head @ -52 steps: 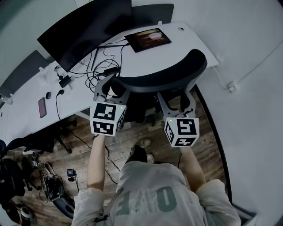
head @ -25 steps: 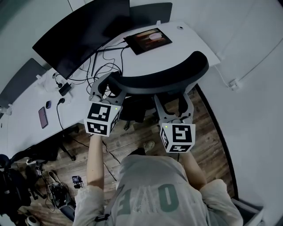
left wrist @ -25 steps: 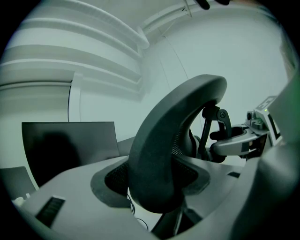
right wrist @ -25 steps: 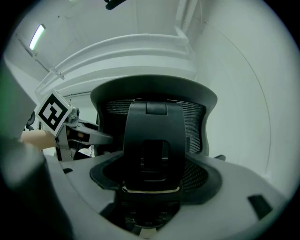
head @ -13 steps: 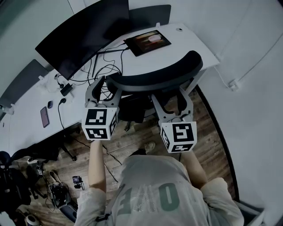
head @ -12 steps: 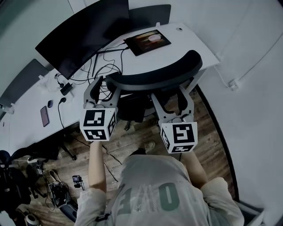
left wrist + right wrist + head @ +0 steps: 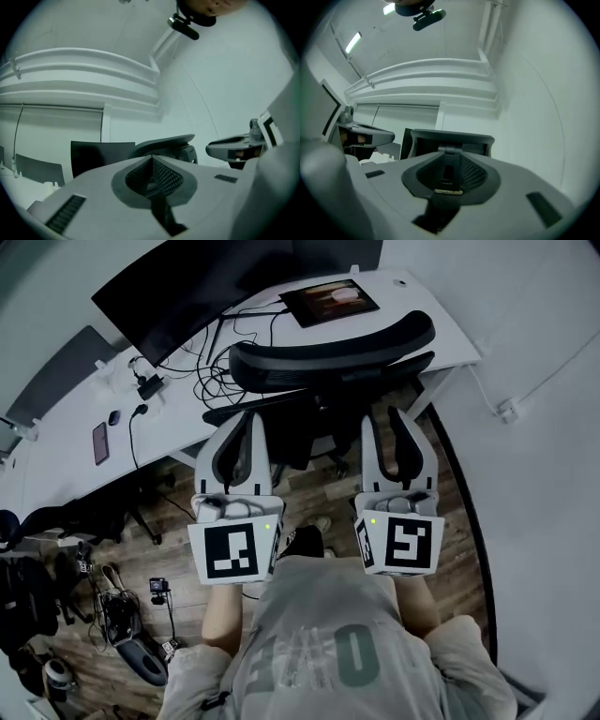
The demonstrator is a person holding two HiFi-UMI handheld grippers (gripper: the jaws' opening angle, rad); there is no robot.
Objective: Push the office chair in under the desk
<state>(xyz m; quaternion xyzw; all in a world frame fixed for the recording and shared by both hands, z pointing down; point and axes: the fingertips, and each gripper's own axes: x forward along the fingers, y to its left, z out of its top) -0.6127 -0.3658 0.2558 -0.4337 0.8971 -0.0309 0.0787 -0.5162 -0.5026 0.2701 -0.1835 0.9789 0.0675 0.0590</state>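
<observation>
The black office chair [image 7: 328, 343] stands with its curved backrest against the white desk [image 7: 417, 310], its seat mostly hidden below the desk's edge. Both grippers hang apart from it, near my chest. My left gripper [image 7: 248, 418] has just closed: its jaws meet at the tips with nothing between them, as the left gripper view also shows [image 7: 151, 159], with the chair [image 7: 164, 143] beyond. My right gripper [image 7: 394, 418] has just been closing; a narrow gap remains and nothing is in it. The chair [image 7: 450, 138] shows through that gap [image 7: 449, 173].
On the desk are a dark monitor [image 7: 206, 287], a tablet [image 7: 330, 298], tangled cables [image 7: 202, 357] and a phone [image 7: 100, 442]. A white wall [image 7: 544, 427] runs along the right. Bags and gear [image 7: 122, 634] lie on the wooden floor at the left.
Both grippers have drawn back from the chair's backrest toward my body and risen. The left jaws went from wide open to shut; the right jaws narrowed. The chair stays at the desk.
</observation>
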